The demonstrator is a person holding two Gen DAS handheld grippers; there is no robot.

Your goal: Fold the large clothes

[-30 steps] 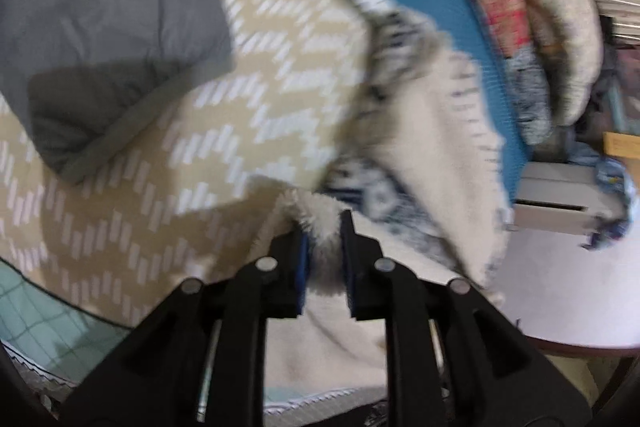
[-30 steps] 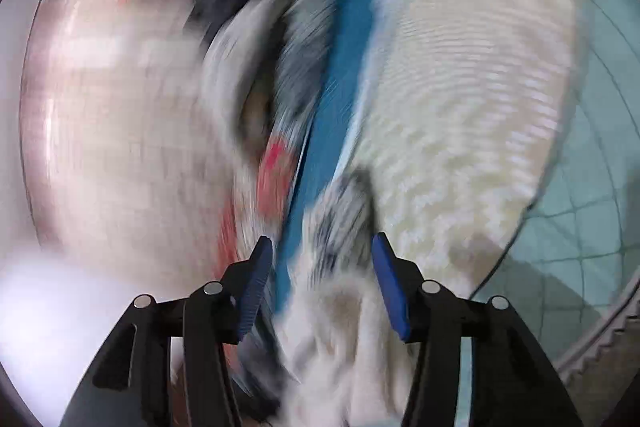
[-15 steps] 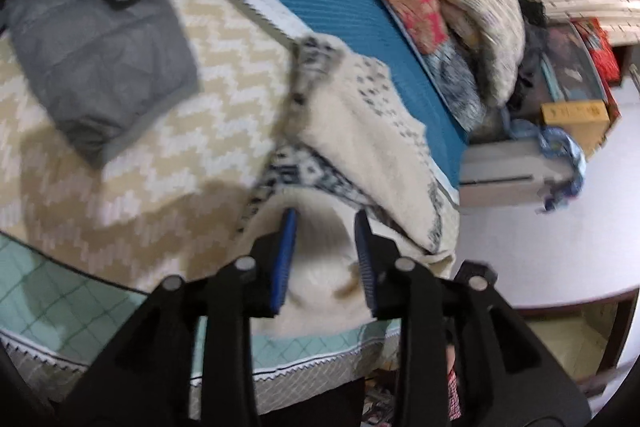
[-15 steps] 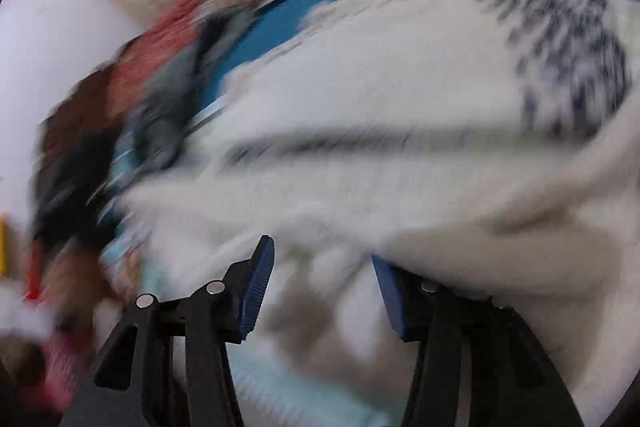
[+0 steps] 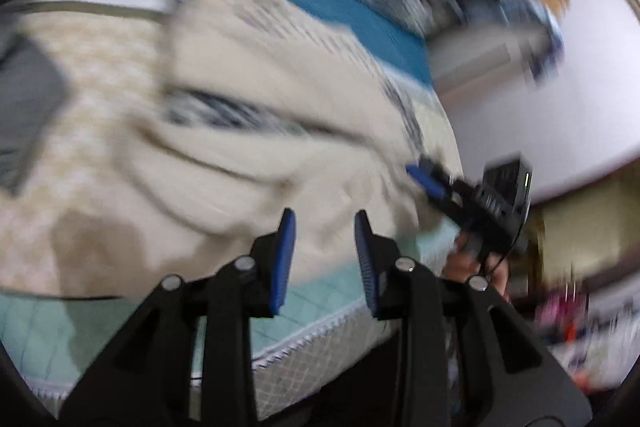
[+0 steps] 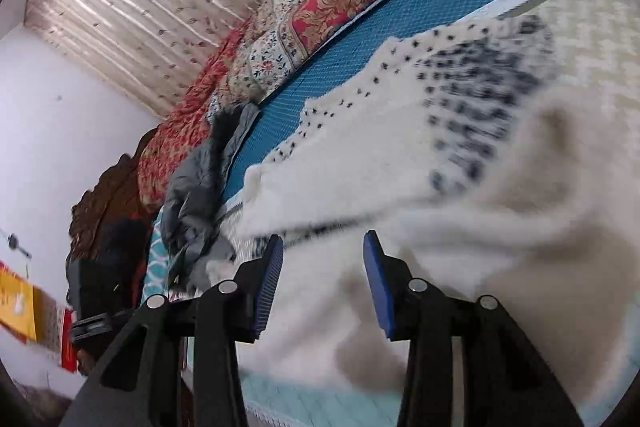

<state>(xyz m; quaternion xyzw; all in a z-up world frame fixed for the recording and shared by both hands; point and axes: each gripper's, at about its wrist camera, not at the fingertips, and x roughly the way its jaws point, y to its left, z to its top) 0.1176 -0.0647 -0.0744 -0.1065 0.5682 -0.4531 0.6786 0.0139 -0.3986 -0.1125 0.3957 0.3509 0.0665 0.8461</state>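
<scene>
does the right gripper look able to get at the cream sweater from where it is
Probably yes: the right gripper, jaws opening and empty, points straight at the cream sweater lying on the bed, with nothing between them.

The left gripper [image 5: 325, 227] points downward, its blue pads parted with nothing pinched between them. The right gripper [image 6: 323, 247] also tilts down, its jaws opening, the gap between them empty. In the left wrist view the right gripper [image 5: 424, 179] shows, gripped by what seems a hand [image 5: 466, 259], though blurred.
</scene>
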